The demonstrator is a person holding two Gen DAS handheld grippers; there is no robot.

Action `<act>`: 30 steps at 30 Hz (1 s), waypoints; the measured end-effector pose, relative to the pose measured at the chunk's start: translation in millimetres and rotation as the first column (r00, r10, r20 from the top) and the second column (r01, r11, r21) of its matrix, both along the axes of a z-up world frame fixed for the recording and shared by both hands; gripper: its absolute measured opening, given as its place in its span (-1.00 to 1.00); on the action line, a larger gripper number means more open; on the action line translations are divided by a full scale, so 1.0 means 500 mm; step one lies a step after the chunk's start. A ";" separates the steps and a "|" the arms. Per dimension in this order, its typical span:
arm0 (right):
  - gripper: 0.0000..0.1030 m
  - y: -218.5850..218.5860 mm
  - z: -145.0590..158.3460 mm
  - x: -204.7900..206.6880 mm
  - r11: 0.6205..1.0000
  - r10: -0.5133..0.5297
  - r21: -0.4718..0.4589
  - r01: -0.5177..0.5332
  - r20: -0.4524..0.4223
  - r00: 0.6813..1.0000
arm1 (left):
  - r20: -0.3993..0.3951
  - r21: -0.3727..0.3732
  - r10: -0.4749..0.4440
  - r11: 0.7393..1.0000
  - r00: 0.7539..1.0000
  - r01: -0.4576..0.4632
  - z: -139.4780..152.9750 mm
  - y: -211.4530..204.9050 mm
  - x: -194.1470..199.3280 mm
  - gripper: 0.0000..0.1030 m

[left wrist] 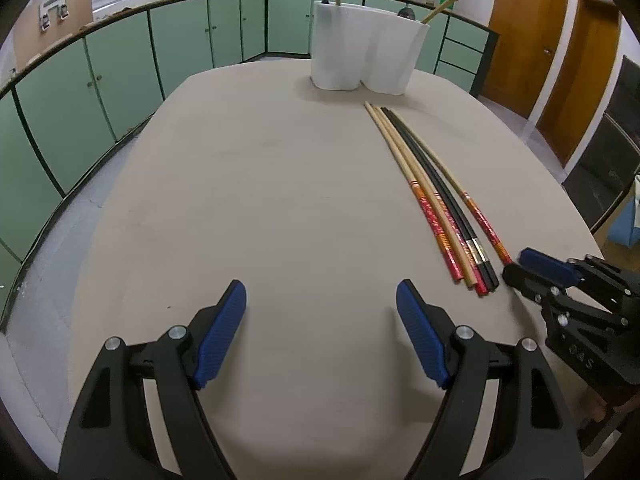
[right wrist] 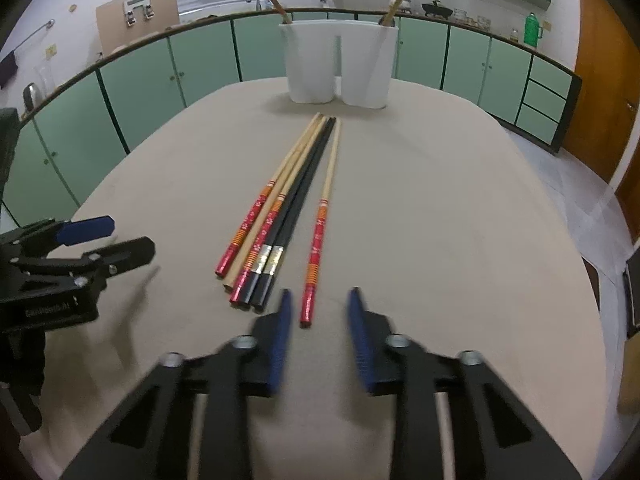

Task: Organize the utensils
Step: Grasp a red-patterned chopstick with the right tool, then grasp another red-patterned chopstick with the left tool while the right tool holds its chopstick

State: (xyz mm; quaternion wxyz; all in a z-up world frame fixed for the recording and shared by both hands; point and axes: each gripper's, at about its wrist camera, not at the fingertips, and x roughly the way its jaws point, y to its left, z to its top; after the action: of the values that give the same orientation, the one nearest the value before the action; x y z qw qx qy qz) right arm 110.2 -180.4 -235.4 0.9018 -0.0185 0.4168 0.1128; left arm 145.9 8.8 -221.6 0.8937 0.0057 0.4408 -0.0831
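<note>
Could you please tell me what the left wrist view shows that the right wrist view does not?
Only the left wrist view: the left gripper from behind, open over the bare table, and a second brown door. Only the right wrist view: the right gripper from behind, its pads either side of the lone chopstick, not touching it. Both: the white holder with one chopstick at each end, and the chopstick bundle.

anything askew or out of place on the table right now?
One thing: a red-handled chopstick lies apart from the main bundle, angled off on its own, its red end between the right gripper's fingers. The rest lie side by side, ends roughly even. The white holder stands upright. Nothing spilled or broken.
</note>
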 end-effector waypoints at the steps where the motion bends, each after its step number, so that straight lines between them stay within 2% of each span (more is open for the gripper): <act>1: -0.82 -0.001 0.000 0.000 1.000 0.002 0.004 -0.002 -0.001 1.000 | -0.002 -0.001 -0.005 1.000 1.000 0.005 -0.001 -0.003 0.001 0.46; 2: -0.87 -0.003 0.000 0.000 1.000 0.001 0.007 -0.001 -0.001 1.000 | -0.003 -0.003 -0.011 1.000 1.000 0.011 -0.002 -0.008 0.001 0.46; 12: -0.89 -0.059 -0.001 0.003 0.998 -0.061 0.019 0.062 -0.008 0.998 | -0.020 -0.016 -0.075 0.997 0.997 0.075 -0.012 -0.075 0.004 0.46; 17: -0.89 -0.072 -0.002 0.005 0.997 -0.070 0.040 0.071 -0.010 0.997 | -0.020 0.032 -0.084 0.996 0.996 0.085 -0.021 -0.106 0.009 0.46; 24: -0.89 -0.079 -0.004 0.007 0.995 -0.068 0.066 0.069 -0.014 0.998 | -0.019 0.041 -0.077 0.996 0.997 0.078 -0.019 -0.124 0.015 0.43; 27: -0.89 -0.081 -0.005 0.008 0.995 -0.063 0.073 0.064 -0.016 0.998 | -0.009 0.042 -0.068 0.997 0.998 0.068 -0.019 -0.124 0.014 0.32; 29: -0.89 -0.082 -0.006 0.009 0.995 -0.059 0.077 0.061 -0.018 0.998 | -0.001 0.042 -0.071 0.997 0.997 0.071 -0.017 -0.126 0.013 0.15; 30: -0.89 -0.082 -0.006 0.010 0.995 -0.057 0.078 0.058 -0.019 0.998 | 0.004 0.041 -0.073 0.996 0.997 0.073 -0.016 -0.127 0.012 -0.02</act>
State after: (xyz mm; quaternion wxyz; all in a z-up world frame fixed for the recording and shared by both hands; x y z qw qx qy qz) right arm 115.0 -221.4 -238.4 0.9011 0.0300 0.4201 0.1033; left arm 152.1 -54.9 -229.5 0.8910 0.0405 0.4393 -0.1067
